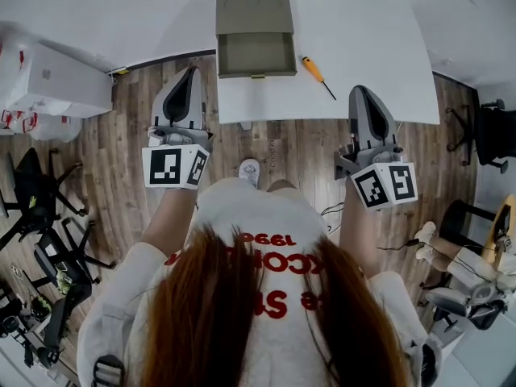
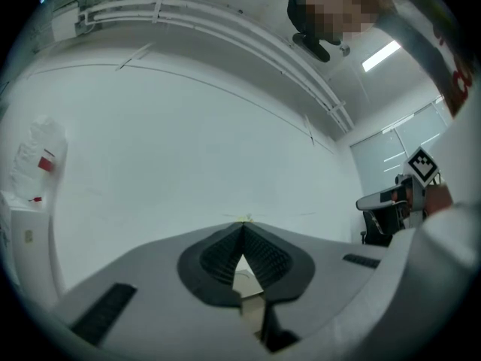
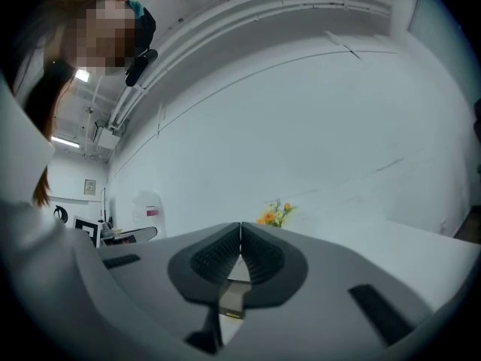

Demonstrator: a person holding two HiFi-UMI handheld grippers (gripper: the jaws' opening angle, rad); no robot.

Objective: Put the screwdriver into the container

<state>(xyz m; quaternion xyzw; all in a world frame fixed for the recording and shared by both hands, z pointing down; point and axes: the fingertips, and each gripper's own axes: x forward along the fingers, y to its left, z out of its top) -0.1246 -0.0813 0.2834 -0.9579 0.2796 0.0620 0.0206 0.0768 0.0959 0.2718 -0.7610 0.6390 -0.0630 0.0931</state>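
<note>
The screwdriver (image 1: 316,72) lies flat on the white bench (image 1: 379,47), just right of the container (image 1: 255,35) and not touching it; its orange handle points toward the far side and its thin dark shaft toward the near edge. It looks light and rigid, so it should lift without sagging; the round handle may roll if nudged, and the slim shaft gives the pads little to bite on, so the handle, taken across its width, is probably the better hold; nothing about it seems fragile. The container is a khaki box with its drawer pulled out toward the person; the drawer appears empty, and it is the likely place to set the tool.

The left claw (image 1: 191,72) and the right claw (image 1: 358,92) hang near the bench's near edge, one to each side, both well apart from the screwdriver; each is closed tip to tip with nothing in it.

Only the head view shows the screwdriver and how the bench is laid out; the gripper views show the ribbed pads meeting, plus a khaki sliver below the tips, probably the container; the right gripper view alone shows orange flowers (image 3: 275,213) by the far wall.
</note>
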